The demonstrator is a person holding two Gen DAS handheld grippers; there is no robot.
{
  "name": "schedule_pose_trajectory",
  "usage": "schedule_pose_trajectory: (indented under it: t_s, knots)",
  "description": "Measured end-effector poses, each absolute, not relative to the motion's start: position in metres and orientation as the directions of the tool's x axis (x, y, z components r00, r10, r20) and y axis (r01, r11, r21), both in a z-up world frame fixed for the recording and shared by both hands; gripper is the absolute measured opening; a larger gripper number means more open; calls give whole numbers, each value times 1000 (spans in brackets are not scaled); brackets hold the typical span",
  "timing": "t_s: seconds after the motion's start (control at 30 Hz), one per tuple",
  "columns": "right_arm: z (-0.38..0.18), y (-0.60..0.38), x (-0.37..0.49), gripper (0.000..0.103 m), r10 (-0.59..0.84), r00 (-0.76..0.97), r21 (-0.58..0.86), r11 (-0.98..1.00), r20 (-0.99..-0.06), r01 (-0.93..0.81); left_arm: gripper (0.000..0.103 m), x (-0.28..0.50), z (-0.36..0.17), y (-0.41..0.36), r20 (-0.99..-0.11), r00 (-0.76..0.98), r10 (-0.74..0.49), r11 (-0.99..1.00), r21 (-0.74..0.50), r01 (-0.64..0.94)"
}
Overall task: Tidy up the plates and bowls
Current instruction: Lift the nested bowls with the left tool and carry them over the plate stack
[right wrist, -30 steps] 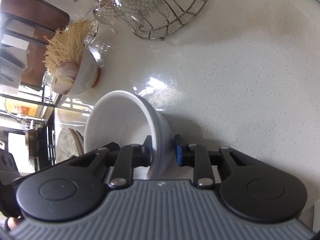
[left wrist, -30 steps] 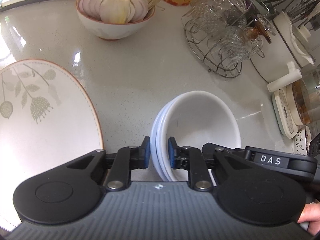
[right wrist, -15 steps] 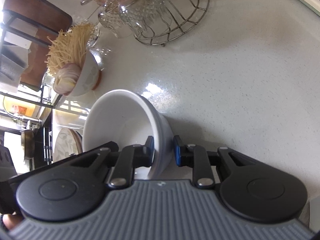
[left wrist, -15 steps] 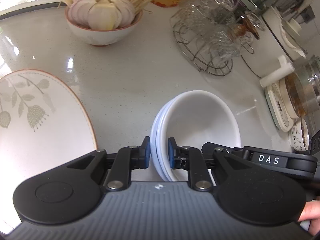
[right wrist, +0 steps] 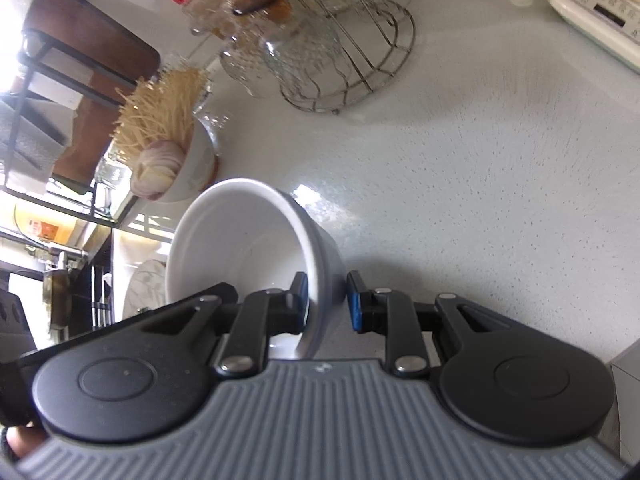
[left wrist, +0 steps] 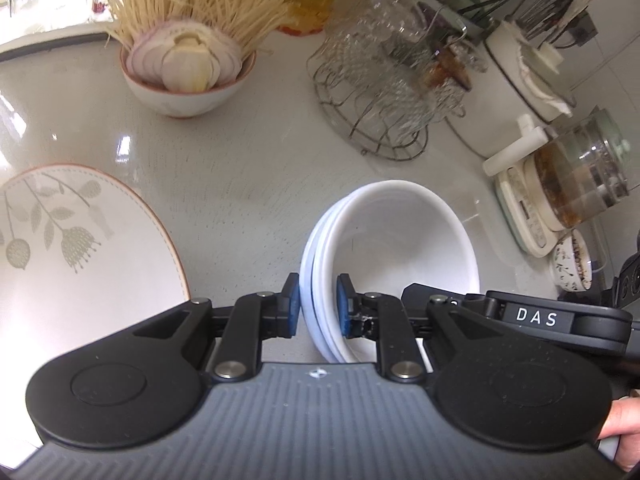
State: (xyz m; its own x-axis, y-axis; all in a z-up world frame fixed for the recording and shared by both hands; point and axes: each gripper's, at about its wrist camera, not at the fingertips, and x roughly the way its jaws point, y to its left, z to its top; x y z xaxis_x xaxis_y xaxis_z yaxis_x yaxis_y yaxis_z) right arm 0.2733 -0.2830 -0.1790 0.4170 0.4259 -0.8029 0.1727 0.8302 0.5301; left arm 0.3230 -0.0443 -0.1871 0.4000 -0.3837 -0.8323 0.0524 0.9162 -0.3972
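Lifted higher off the tabletop (left wrist: 248, 168): stacked white bowls (left wrist: 392, 248) gripped by both grippers' fingers (left wrist: 293, 307), floral plate (left wrist: 76, 248) left, onion bowl (left wrist: 186, 76) and wire glass rack (left wrist: 384, 92) far.

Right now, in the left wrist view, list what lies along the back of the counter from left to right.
Bowl of sliced onion and noodles → wire rack of glass cups → white pot → glass kettle on its base.
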Motion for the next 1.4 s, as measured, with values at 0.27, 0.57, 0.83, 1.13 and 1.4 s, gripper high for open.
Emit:
schedule_pose_trajectory:
  t_s: [0.27,0.57,0.83,1.13,1.4]
  knots:
    - [-149,-275,267,24,420,465,541,826,-779,159,22,310,-155,-31,-803,442,-401,909,-407,87]
    - [-125,-249,262,24,441,488,555,825,-753,111,22,297,-129,-3,-776,478,-413,903,-417,103]
    - [-108,-212,256,24,458,490,546,836,-742,46,22,281,-114,35,-758,518,-396,908,-406,100]
    - [-104,-170,252,24,486,467,551,835,-739,2,22,261,-108,80,-750,547,-371,914,-399,74]
    - [-117,-135,254,24,503,412,535,844,-760,-45,22,249,-122,117,-757,553,-349,912,-409,15]
